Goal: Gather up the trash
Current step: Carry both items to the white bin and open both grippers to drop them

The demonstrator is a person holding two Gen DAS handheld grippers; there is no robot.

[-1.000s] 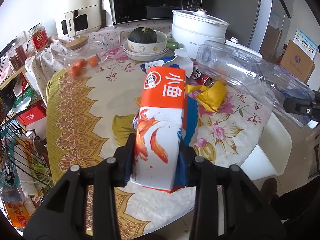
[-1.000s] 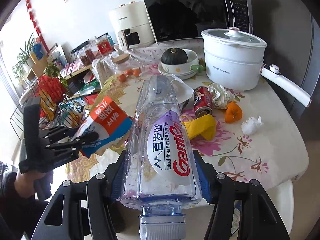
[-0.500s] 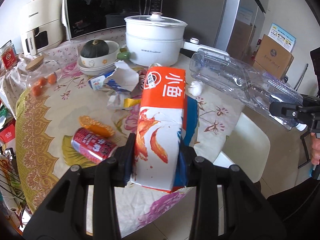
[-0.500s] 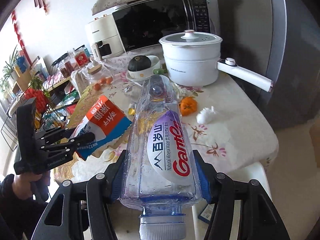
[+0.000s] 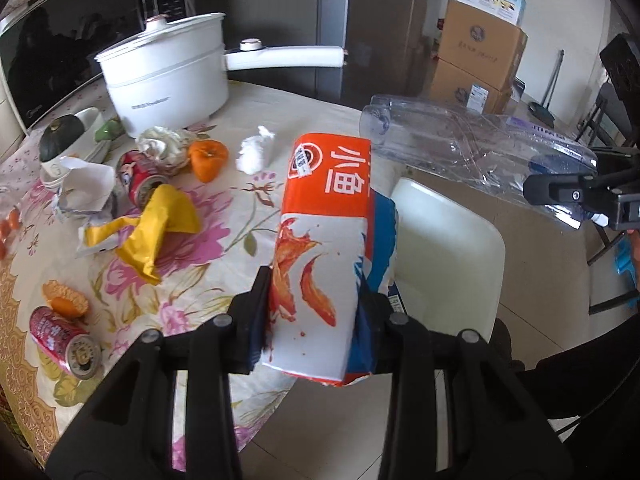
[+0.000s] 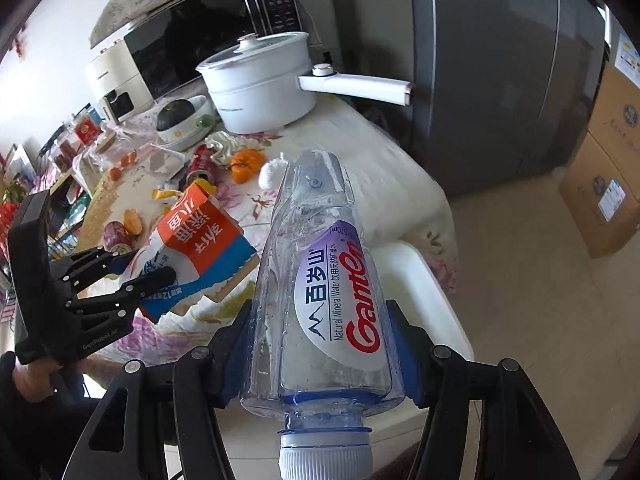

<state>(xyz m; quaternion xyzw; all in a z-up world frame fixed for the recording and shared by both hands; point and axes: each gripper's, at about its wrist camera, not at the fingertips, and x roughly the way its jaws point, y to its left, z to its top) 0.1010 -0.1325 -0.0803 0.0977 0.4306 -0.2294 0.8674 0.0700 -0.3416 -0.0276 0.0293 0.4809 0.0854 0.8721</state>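
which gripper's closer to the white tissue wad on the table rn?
Left, though not by much. The left gripper, shut on the orange carton, sits just off the table edge near the tissue wad. The right gripper, shut on the water bottle, hangs farther out over the white stool.

Both wrist views look steeply down, close, sharing the table [image 5: 208, 216] edge.

Colours on the worktop [image 5: 248, 92]
Orange, white and blue carton [image 5: 324, 216]; clear bottle [image 6: 324, 280] with purple-white label; floral pink cloth [image 5: 208, 216]; red cans [image 5: 60, 336]; white pot [image 5: 168, 76].
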